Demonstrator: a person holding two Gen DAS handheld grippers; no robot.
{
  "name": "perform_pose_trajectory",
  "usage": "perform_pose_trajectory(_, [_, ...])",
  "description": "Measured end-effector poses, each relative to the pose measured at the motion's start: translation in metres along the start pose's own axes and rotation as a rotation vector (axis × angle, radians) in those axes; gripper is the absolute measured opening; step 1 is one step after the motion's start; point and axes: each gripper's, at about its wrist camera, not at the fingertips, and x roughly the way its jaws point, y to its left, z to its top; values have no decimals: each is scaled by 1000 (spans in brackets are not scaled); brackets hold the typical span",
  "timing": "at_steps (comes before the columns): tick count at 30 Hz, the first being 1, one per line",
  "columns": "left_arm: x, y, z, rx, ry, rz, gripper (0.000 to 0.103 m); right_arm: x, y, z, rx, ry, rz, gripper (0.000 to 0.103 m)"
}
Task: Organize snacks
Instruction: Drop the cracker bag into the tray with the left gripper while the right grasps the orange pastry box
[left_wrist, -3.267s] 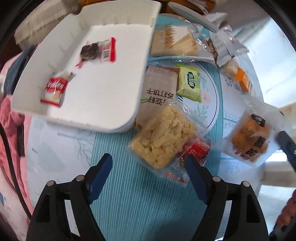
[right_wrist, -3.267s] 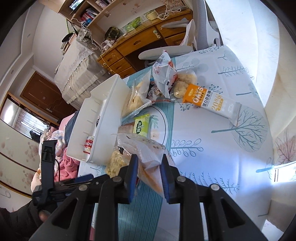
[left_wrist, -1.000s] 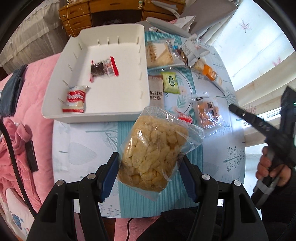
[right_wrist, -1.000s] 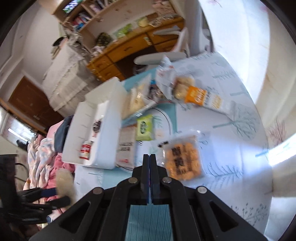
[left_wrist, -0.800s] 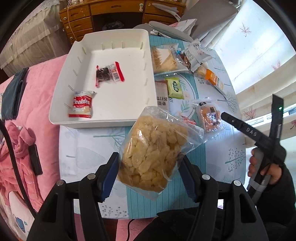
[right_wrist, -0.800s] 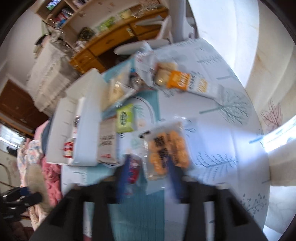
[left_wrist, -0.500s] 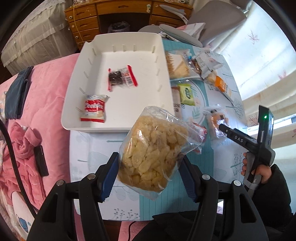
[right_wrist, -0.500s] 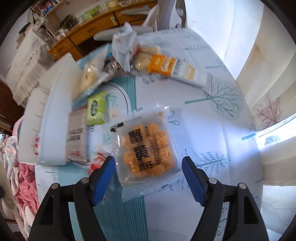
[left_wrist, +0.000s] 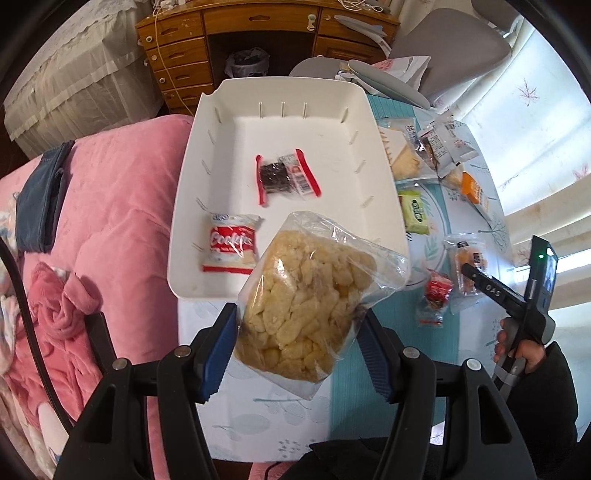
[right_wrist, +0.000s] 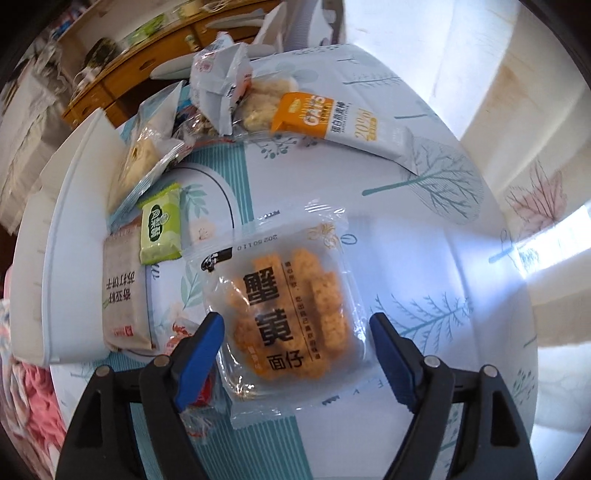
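Note:
My left gripper (left_wrist: 301, 349) is shut on a clear bag of pale yellow puffed snacks (left_wrist: 308, 302) and holds it in the air over the near edge of the white tray (left_wrist: 192, 155). The tray holds a red-and-white cookie pack (left_wrist: 231, 243) and a dark brownie pack (left_wrist: 286, 177). My right gripper (right_wrist: 295, 343) is open, low over the table, its fingers either side of an orange cracker pack (right_wrist: 291, 306) without gripping it. The right gripper also shows in the left wrist view (left_wrist: 480, 284).
Loose on the table are a green snack pack (right_wrist: 160, 223), a beige cracker pack (right_wrist: 123, 291), an orange-and-white oat bar (right_wrist: 332, 123), a red candy pack (left_wrist: 434, 295) and several clear-wrapped packs (right_wrist: 221, 81). A pink quilt (left_wrist: 110, 206) lies left of the tray.
My left gripper has carried the puffed snack bag left toward the tray. My right gripper has opened and come down around the orange cracker pack.

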Motion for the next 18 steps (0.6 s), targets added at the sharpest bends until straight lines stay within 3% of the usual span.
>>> perform_pose_trajectory(3, [3, 10, 6, 23, 1, -8, 62, -11, -1, -6, 66, -46, -16, 63])
perform_pose_trajectory(5, [5, 15, 10, 41, 3, -11, 62, -19, -4, -11, 114, -75, -20, 42])
perform_pose_trajectory(8, [8, 21, 15, 61, 0, -15, 62, -29, -11, -19, 181, -91, 18, 25])
perform_pose_trajectory(18, [19, 28, 30, 91, 7, -17, 63, -45, 5, -29, 215, -161, 48, 10])
